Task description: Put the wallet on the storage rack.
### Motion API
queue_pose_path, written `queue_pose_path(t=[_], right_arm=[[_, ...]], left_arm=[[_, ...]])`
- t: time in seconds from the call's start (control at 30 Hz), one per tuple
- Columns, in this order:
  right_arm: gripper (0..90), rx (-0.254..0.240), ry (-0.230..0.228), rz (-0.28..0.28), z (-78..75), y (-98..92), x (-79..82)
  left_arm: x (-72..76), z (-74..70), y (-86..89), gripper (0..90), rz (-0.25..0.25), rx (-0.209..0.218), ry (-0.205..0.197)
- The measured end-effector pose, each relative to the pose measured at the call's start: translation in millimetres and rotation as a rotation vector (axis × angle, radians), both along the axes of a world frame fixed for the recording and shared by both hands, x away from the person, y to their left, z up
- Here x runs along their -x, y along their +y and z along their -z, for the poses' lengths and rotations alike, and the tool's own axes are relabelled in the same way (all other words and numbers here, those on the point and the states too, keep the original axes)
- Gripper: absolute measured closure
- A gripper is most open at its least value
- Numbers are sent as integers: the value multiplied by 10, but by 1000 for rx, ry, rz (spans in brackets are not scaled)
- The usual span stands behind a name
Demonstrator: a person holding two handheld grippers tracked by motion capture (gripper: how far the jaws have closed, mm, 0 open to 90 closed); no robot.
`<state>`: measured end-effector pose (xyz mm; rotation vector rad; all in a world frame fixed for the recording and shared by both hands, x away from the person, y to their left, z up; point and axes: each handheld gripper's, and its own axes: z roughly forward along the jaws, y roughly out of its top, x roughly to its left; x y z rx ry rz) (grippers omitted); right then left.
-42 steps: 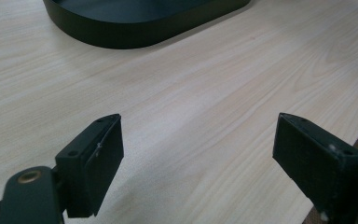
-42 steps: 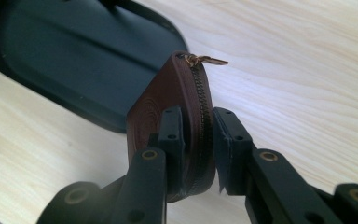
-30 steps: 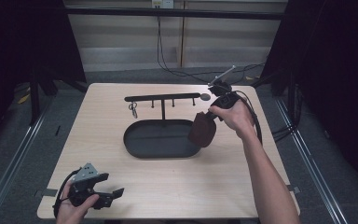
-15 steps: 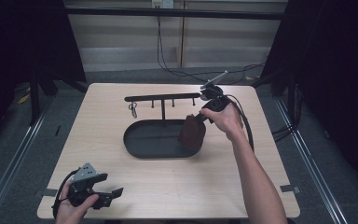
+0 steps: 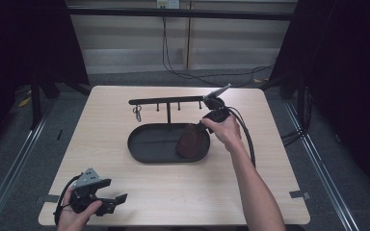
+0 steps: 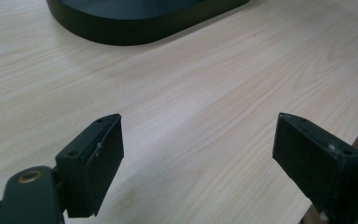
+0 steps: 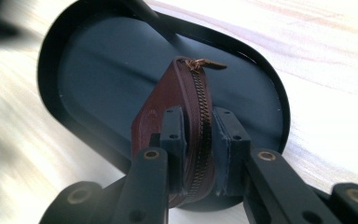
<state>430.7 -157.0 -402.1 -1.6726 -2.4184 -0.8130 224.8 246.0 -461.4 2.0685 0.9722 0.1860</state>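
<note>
1. The right gripper [image 7: 196,140] has come down toward the black oval tray [image 5: 139,153], carrying the brown zip pouch [image 7: 168,100] with it; a second ago it hung higher, off the tray's right end.
2. Its jaws are clamped on the pouch's zipper edge, and the pouch now hangs over the right end of the tray, low inside the rim. Whether it touches the tray floor I cannot tell.
3. The left gripper [image 6: 198,158] waits well in front of the tray, jaws wide, holding nothing.
4. I'd judge the pouch is about to be set down in the tray; letting go comes next.
</note>
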Motion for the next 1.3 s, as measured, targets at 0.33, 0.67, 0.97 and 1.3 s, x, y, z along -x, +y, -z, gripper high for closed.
queue_pose_path(t=[0.33,0.67,0.97,1.3], right_arm=[[761,-48,2,31,211,-99,31],[781,-61,-9,54,377,-145,63],[648,-62,-75,33,347,-113,107],[408,-38,-187,59,244,-210,252]], left_arm=[[-6,-4,-3,163,9,0,1],[-14,-7,-1,163,4,6,2],[-21,-7,1,163,-5,20,1],[-37,-19,30,163,-22,32,7]])
